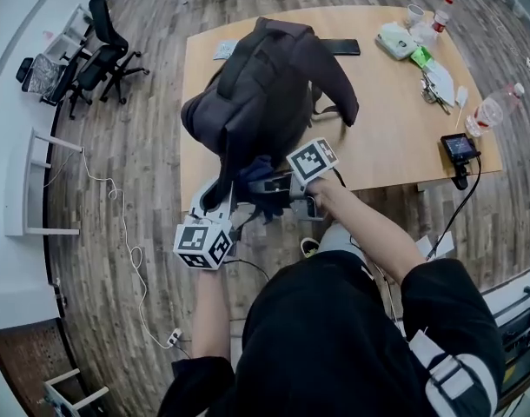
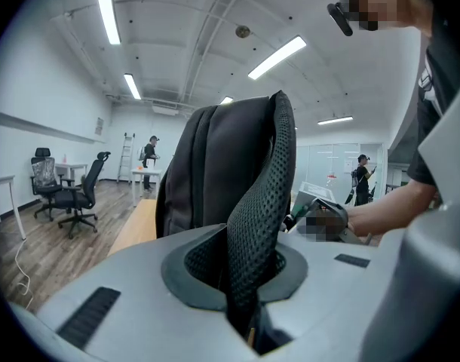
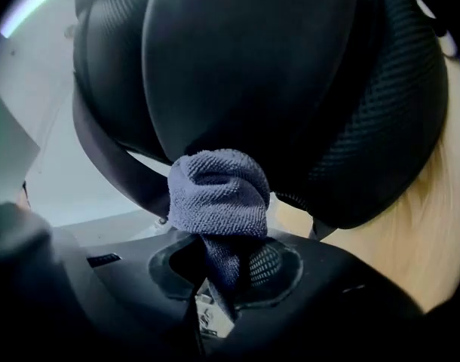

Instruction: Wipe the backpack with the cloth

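Note:
A dark backpack [image 1: 269, 85] stands tipped on the near left corner of the wooden table [image 1: 395, 137]. My left gripper [image 1: 223, 195] is below it at the table's edge, shut on the backpack's black mesh strap [image 2: 256, 217], which rises from between the jaws of the left gripper [image 2: 249, 281] toward the backpack [image 2: 211, 172]. My right gripper [image 1: 265, 184] points left at the bag's lower end. It is shut on a bunched blue cloth [image 3: 216, 193], seen from above as a blue cloth [image 1: 255, 170]. The cloth sticks out of the right gripper [image 3: 222, 266] and touches the underside of the backpack [image 3: 275, 74].
On the table's far and right side lie a black phone [image 1: 341, 48], a white box [image 1: 394, 40], keys [image 1: 433, 94], two bottles [image 1: 493, 108] and a small screen device [image 1: 460, 149]. Office chairs [image 1: 102, 52] stand far left. A cable [image 1: 126, 241] runs across the floor.

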A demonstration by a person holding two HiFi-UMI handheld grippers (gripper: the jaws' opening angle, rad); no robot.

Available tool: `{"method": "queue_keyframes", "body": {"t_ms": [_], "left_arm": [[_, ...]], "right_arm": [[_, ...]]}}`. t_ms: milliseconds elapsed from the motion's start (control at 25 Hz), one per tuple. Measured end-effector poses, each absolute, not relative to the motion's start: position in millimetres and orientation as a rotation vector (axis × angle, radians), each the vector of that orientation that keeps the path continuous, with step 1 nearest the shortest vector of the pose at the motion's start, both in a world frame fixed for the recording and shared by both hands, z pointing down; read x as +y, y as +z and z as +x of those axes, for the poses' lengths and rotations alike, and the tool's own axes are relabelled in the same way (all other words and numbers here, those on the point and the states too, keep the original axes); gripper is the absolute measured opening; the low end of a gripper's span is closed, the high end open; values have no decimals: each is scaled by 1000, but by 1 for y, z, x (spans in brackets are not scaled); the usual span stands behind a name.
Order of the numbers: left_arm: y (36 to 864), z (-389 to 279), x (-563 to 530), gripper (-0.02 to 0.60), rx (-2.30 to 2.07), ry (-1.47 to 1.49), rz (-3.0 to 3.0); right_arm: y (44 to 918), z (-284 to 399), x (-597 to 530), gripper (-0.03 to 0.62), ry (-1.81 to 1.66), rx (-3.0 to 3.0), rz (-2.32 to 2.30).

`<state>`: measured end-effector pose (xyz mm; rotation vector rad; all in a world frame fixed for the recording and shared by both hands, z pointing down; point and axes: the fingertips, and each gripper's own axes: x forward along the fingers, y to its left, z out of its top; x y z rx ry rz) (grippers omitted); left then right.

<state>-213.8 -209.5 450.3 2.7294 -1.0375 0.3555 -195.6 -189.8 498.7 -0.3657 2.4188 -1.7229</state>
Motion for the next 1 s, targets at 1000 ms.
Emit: {"method": "queue_keyframes", "body": {"t_ms": [1000], "left_arm": [[448, -219, -207, 51, -1055, 338, 2734]], "right_arm": [[468, 8, -272, 83, -1327, 2204, -1104]]}}
